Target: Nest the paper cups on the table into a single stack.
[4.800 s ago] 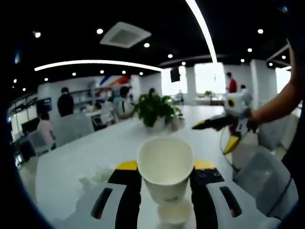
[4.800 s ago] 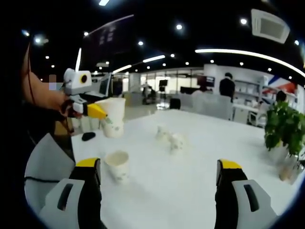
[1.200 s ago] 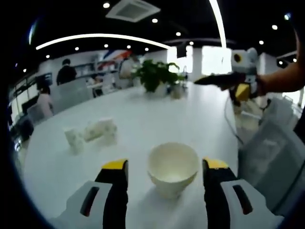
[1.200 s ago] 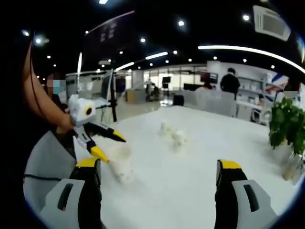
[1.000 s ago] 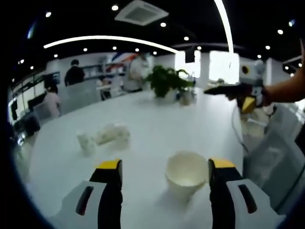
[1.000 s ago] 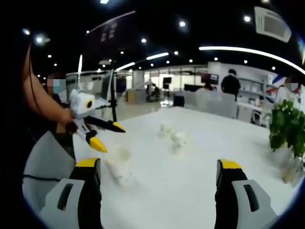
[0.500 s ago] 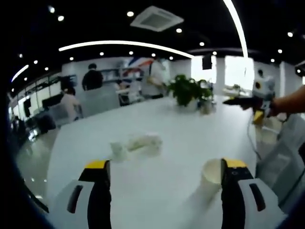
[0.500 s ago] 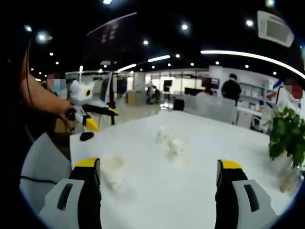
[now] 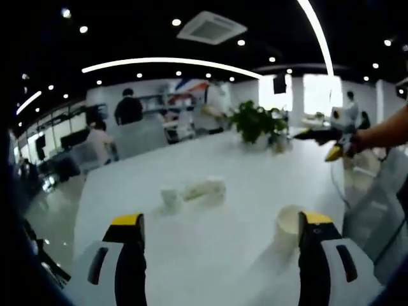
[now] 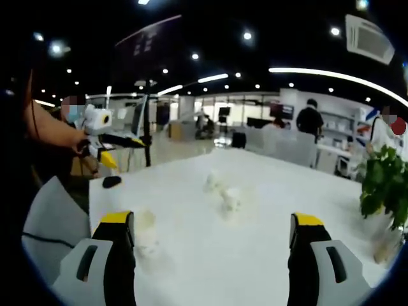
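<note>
Left gripper view first: we're seeing a white paper cup (image 9: 288, 227) standing upright on the white table (image 9: 242, 172), sitting right up against the inner side of our right-hand jaw, so it's off to one side of the gap rather than in the middle of it. The left gripper (image 9: 217, 223) is hanging with its jaws spread wide apart and nothing clamped between them. Further out on the table we're looking at a small upright cup (image 9: 169, 196) with a couple of tipped-over cups (image 9: 205, 189) lying just beside it, though it's too blurry to tell how many are in that pile. Past those, a potted plant (image 9: 256, 121) is sitting near the far end of the table. Off to the right, a person's hand is holding the right gripper (image 9: 317, 134) out over the table edge.

In the right gripper view the same cup (image 10: 146, 228) is looking soft and blurry just beside our left-hand jaw. The right gripper (image 10: 210, 223) is also standing wide open, gripping nothing. The loose cluster of cups (image 10: 224, 191) is sitting near the middle of the table, well apart from the lone one. The left gripper (image 10: 115, 148) is showing at the left, held above the table corner, near a small dark object (image 10: 111, 182) lying on the tabletop.
</note>
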A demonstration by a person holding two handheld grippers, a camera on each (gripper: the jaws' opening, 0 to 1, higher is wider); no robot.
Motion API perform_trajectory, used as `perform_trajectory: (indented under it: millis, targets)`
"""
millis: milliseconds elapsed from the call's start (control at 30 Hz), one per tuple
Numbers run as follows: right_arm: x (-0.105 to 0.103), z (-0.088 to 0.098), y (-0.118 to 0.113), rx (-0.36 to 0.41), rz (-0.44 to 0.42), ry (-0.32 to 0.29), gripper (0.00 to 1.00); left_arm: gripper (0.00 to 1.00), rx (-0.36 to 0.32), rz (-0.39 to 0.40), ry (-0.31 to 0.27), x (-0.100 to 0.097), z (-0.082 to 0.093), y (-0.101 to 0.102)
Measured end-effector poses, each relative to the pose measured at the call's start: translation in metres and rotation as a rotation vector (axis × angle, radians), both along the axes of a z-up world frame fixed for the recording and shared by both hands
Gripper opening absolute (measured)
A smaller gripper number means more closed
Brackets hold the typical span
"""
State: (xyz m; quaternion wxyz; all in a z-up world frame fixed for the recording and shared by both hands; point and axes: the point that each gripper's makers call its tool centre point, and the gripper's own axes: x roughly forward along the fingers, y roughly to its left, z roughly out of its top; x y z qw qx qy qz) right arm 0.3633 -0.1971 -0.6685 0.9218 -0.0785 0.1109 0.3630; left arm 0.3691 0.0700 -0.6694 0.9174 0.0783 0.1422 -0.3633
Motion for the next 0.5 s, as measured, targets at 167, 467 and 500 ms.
perform_trajectory:
  millis: [167,467,500]
  targets:
    - [0.008,-0.005,-0.002,0.026,-0.016,0.011,0.99,0.99,-0.013,0.011,0.002,0.001,0.001,0.006]
    - [0.019,-0.014,-0.003,0.029,-0.03,0.015,1.0,0.99,-0.021,0.036,0.016,0.004,-0.003,0.015]
    - [0.019,-0.015,-0.003,0.028,-0.029,0.016,1.0,0.99,-0.02,0.036,0.015,0.003,-0.002,0.015]
